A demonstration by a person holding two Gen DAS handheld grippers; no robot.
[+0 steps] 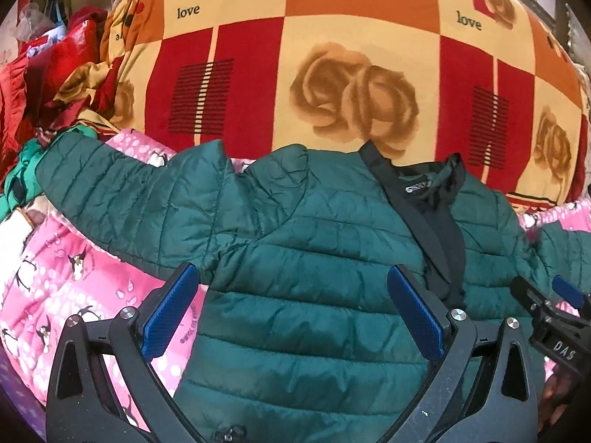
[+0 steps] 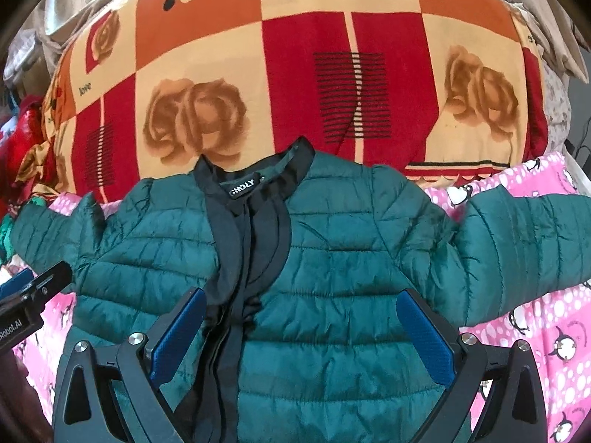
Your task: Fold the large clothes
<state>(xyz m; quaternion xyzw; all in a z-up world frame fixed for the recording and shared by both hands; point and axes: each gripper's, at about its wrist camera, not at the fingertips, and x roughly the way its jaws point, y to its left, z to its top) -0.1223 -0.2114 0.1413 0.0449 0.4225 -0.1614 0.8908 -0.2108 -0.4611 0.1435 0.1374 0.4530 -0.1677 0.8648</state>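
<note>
A dark green quilted puffer jacket with black collar and front trim lies front-up on a pink penguin-print blanket, sleeves spread out to both sides. It also shows in the right wrist view. My left gripper is open and empty, hovering over the jacket's left chest and armpit. My right gripper is open and empty over the jacket's middle, beside the black front trim. The right gripper also shows at the right edge of the left wrist view.
A large red, orange and cream quilt with rose prints and "love" text bulges behind the jacket. A pile of red and green clothes sits at the left. The left sleeve and right sleeve lie on the blanket.
</note>
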